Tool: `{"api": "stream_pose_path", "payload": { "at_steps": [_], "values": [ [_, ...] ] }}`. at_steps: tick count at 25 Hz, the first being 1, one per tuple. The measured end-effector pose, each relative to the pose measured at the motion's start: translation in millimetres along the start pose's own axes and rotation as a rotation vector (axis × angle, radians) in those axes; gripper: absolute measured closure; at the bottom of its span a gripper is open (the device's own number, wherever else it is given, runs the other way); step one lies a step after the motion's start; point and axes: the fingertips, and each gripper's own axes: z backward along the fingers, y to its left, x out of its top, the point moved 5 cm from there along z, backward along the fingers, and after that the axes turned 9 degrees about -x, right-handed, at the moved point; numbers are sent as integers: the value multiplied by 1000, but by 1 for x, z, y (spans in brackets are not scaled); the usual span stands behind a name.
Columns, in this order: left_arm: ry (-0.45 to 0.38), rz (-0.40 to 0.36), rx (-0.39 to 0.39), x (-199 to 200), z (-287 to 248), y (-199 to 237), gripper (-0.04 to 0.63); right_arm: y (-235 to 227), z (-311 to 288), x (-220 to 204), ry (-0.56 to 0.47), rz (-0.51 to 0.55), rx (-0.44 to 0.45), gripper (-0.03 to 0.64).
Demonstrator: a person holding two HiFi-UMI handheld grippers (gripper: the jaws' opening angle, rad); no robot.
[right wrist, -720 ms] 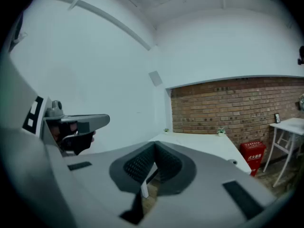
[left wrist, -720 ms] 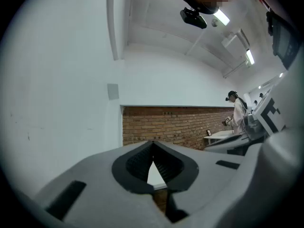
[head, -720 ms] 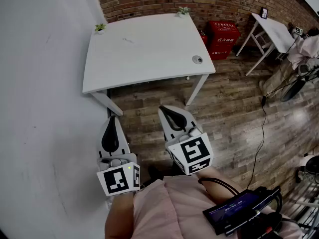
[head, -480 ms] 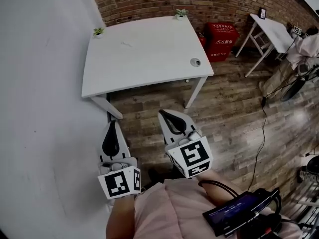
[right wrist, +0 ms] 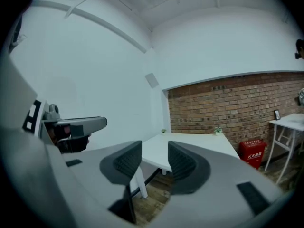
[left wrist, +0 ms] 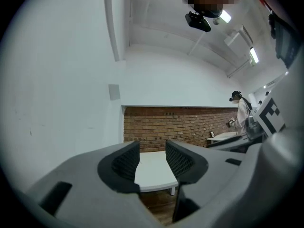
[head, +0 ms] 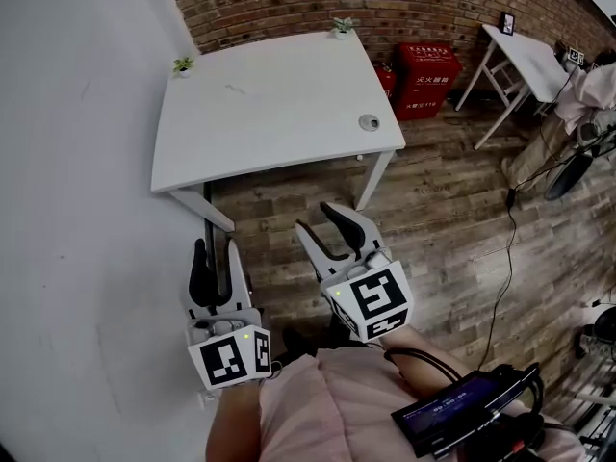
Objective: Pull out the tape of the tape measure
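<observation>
A white table [head: 269,94] stands ahead against the brick wall. On its right part lies a small round grey object [head: 369,121]; I cannot tell whether it is the tape measure. Both grippers hang over the wooden floor, short of the table's near edge. My left gripper [head: 216,253] is open and empty, and in the left gripper view its pads [left wrist: 127,161] frame the table with nothing between them. My right gripper [head: 320,221] is open and empty too, and its own view shows a clear gap between the pads [right wrist: 183,163].
Two small potted plants [head: 183,64] [head: 342,25] sit on the table's far corners. A red box [head: 428,70] stands by the wall, a second white table [head: 525,56] to the right. A black cable [head: 505,248] runs across the floor. A white wall is at left.
Both grippers' jaws have parted from a closed look to clearly open. The left gripper has dropped slightly lower in the head view, and the table has shifted a little left.
</observation>
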Motion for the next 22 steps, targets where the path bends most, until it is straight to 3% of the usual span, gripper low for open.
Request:
{"api": "stream_pose_path", "payload": {
  "at_steps": [11,22],
  "values": [
    [11,-5,32,-3,-21,-21,416,-34,-12,1,25,18,32,443],
    [60,21,50,-33,-69,23,419,-41,-80,-11,77,11,35,454]
  ]
}}
